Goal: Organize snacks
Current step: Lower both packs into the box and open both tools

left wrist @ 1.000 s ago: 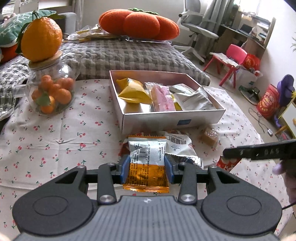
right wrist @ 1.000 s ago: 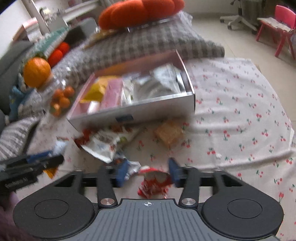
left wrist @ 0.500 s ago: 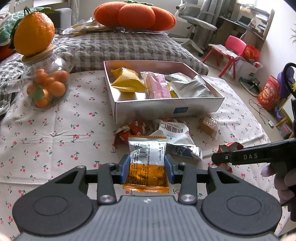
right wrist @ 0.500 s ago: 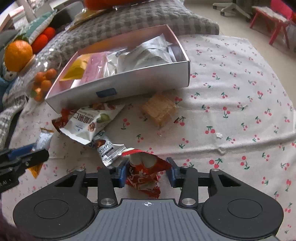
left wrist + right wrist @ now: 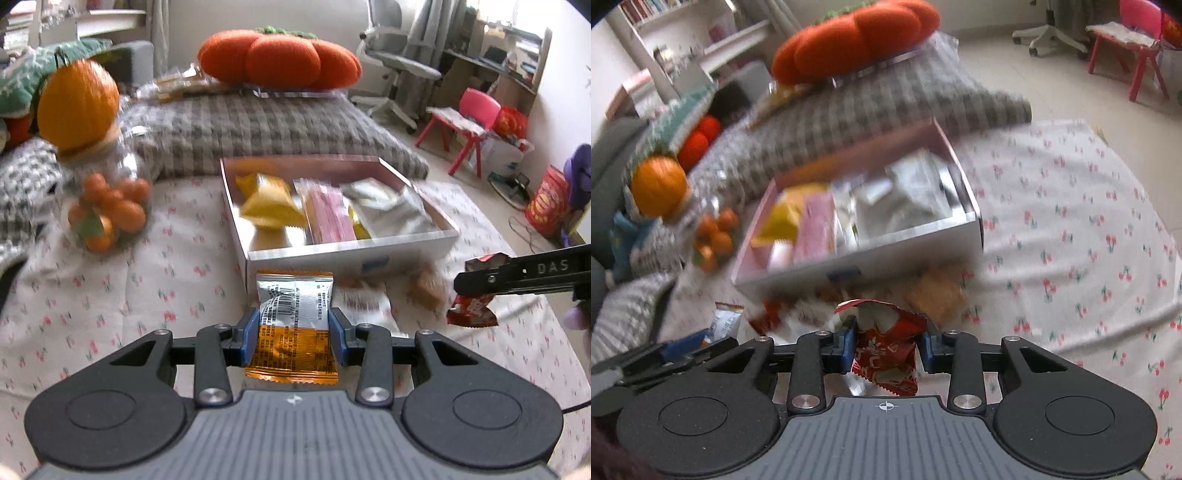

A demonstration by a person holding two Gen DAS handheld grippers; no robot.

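With the left gripper (image 5: 293, 328) clamped on the orange packet (image 5: 294, 317) and the right gripper (image 5: 886, 345) closing on the crumpled red wrapper (image 5: 886, 350), both near the box (image 5: 347, 254), that thin wrapper could slip.

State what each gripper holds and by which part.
The left gripper clamps the orange-and-silver packet across its middle, by its two long edges. The right gripper, jaws closing, pinches the red wrapper at its sides.

box (image 5: 347, 254): 1 | jar (image 5: 107, 199): 1 | grippers: 2 | held snack packets: 2
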